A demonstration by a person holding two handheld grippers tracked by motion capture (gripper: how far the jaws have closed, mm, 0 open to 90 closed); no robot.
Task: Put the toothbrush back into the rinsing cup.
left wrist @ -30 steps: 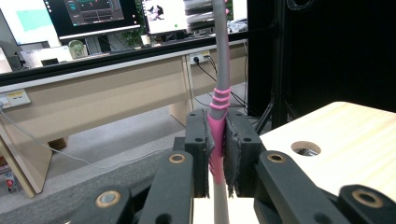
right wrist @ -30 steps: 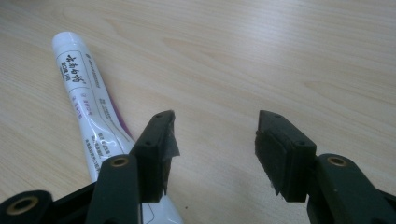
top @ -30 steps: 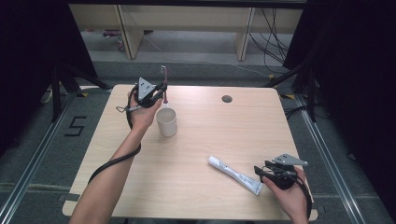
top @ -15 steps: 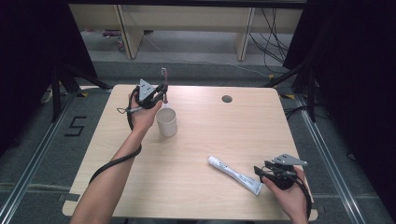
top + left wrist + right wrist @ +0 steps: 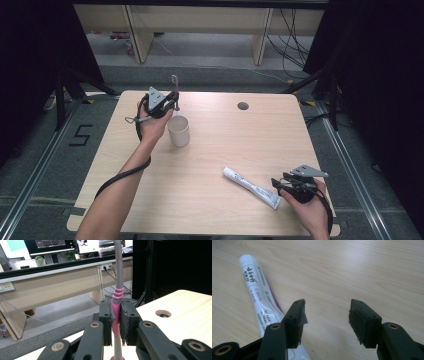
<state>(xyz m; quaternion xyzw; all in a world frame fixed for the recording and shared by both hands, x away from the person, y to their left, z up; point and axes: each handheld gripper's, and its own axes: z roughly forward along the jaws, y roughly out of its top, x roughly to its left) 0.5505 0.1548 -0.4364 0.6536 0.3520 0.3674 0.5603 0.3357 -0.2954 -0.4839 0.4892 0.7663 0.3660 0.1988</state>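
Pink-grey toothbrush (image 5: 117, 307), white toothpaste tube (image 5: 251, 187)

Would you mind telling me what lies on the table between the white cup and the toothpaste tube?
Nothing: in the high view, only bare wooden tabletop separates the white cup from the toothpaste tube.

Digit "5" marked on floor (image 5: 81, 135); toothpaste tube (image 5: 259, 293) print unreadable.
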